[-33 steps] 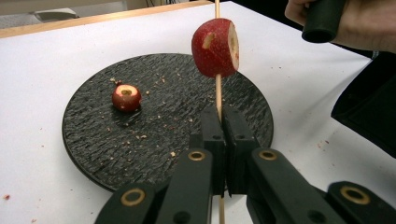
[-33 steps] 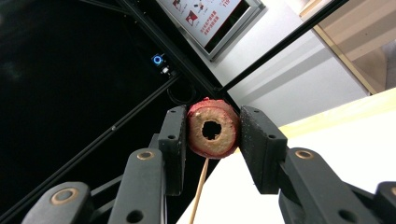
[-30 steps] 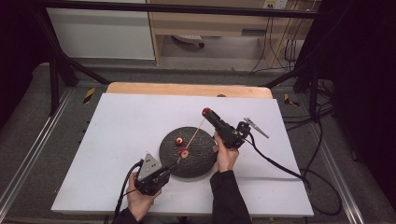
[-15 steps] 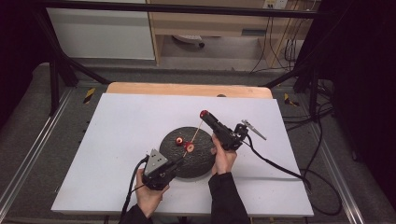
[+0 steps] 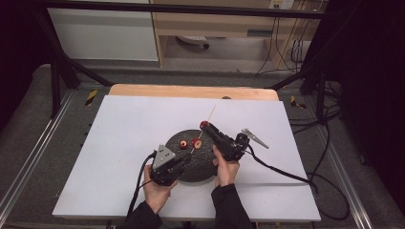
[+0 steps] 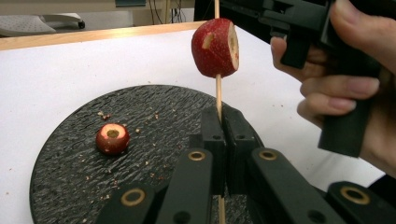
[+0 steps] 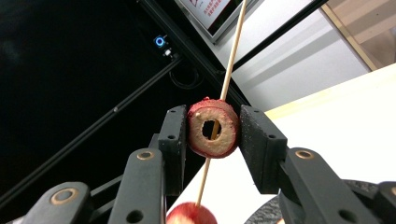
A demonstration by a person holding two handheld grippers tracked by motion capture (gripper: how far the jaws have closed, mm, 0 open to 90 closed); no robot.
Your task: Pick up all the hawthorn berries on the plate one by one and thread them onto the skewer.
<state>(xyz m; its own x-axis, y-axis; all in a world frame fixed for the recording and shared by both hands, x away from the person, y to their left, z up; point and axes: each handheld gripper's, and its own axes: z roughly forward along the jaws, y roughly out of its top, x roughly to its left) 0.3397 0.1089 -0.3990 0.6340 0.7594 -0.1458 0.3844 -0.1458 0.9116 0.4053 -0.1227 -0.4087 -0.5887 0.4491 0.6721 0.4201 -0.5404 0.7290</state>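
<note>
**Fruit on the skewer, both grippers clenched**

We hold the left gripper [image 6: 223, 126] clamped on a thin wooden skewer [image 6: 218, 93]; in the left gripper view the two black jaws press together on the stick, which rises straight up toward twelve o'clock. A cored red fruit piece [image 6: 215, 47] already sits threaded on the skewer above the jaws, clear of the pads.

With the right gripper [image 7: 214, 128] we grasp a second cored fruit ring [image 7: 213, 127]. In the right gripper view the jaws squeeze the ring from nine and three o'clock, its hollow centre faces the camera, and the skewer [image 7: 223, 93] passes through that hole, slanting from about seven o'clock up to one o'clock. The threaded piece [image 7: 190, 213] shows at the bottom edge, at six o'clock from the ring.

From the high view, the round dark slate plate [image 5: 203, 169] lies at the near middle of the white table [image 5: 124, 124]. Our left gripper [image 5: 168, 164] sits over its eight o'clock rim, and the right gripper [image 5: 206, 126] reaches in from three o'clock toward the plate's one o'clock edge. A third fruit piece [image 6: 112, 138] rests loose on the plate, at nine o'clock from the left jaws, with crumbs scattered around it.
</note>
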